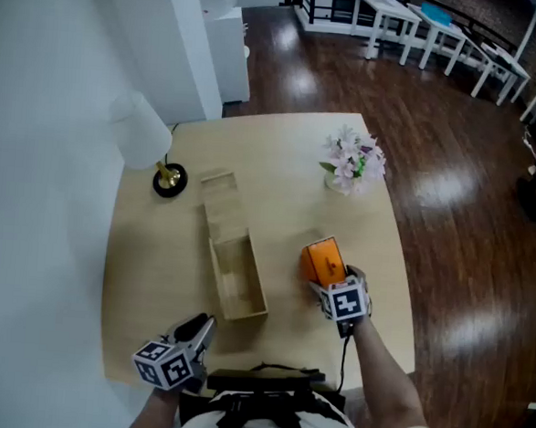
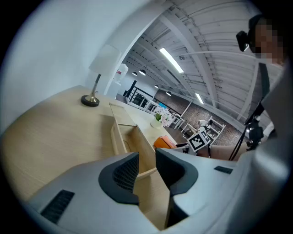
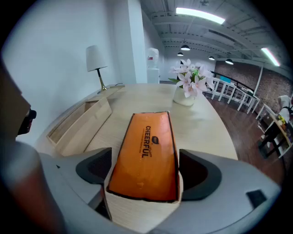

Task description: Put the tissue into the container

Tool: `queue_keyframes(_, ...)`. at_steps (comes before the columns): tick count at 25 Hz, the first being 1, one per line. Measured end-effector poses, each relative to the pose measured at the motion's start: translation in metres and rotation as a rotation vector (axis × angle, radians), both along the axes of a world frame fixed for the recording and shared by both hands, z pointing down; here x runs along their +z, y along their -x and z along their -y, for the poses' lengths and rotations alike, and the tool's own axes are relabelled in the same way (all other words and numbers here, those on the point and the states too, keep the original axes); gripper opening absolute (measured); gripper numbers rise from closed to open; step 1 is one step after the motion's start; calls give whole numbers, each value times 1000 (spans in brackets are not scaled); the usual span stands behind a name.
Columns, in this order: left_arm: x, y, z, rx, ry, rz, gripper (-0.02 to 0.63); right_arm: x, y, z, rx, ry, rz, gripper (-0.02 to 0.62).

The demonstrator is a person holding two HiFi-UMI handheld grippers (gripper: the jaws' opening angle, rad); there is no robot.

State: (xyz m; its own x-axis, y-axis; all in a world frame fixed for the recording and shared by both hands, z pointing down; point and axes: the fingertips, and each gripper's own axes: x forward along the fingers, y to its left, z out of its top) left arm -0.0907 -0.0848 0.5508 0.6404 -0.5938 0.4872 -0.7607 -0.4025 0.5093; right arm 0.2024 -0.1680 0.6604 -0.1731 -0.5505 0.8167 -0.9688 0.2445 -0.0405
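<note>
The tissue pack (image 1: 323,258), orange with dark print, lies flat on the round wooden table (image 1: 154,274), to the right of the container. Its near end (image 3: 146,155) sits between the jaws of my right gripper (image 3: 144,169), which stand at their widest; the pack fills nearly the whole gap, with no squeeze showing. The container is a long open wooden box (image 1: 236,275) with its lid (image 1: 220,199) folded back at the far end, and it looks empty (image 2: 137,139). My left gripper (image 1: 200,327) hovers at the table's near edge, just short of the box (image 2: 144,160), jaws a little apart with nothing between them.
A white-shaded lamp (image 1: 141,136) with a dark round base stands at the table's far left. A vase of pale flowers (image 1: 352,164) stands at the far right. Dark wood floor (image 1: 470,204) surrounds the table, and a white wall (image 1: 44,147) runs along its left.
</note>
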Motion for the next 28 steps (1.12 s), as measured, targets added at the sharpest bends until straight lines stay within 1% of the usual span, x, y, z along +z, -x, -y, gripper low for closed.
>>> queue_keyframes(7, 0, -4, -6, 20, 2, -1, 107, 16, -5, -2, 10, 24, -50, 457)
queue_keyframes(11, 0, -5, -8, 16, 2, 2, 107, 19, -3, -1, 9, 24, -19, 456)
queue_keyframes(15, -1, -3, -8, 5, -1, 0, 107, 12, -2, -2, 15, 2, -25, 425)
queue_keyframes(19, -3, 1, -9, -10, -8, 4, 107, 2, -7, -4, 40, -13, -45, 411)
queue_keyframes(22, -5, 4, -11, -17, -15, 0, 107, -9, -11, -4, 51, -42, -52, 410)
queue_keyframes(26, -8, 5, -10, -20, -28, 1, 107, -32, -10, 4, 47, -118, -58, 408)
queue_keyframes(28, -11, 4, -9, -18, -38, 1, 107, -44, -10, 5, 52, -140, -63, 408)
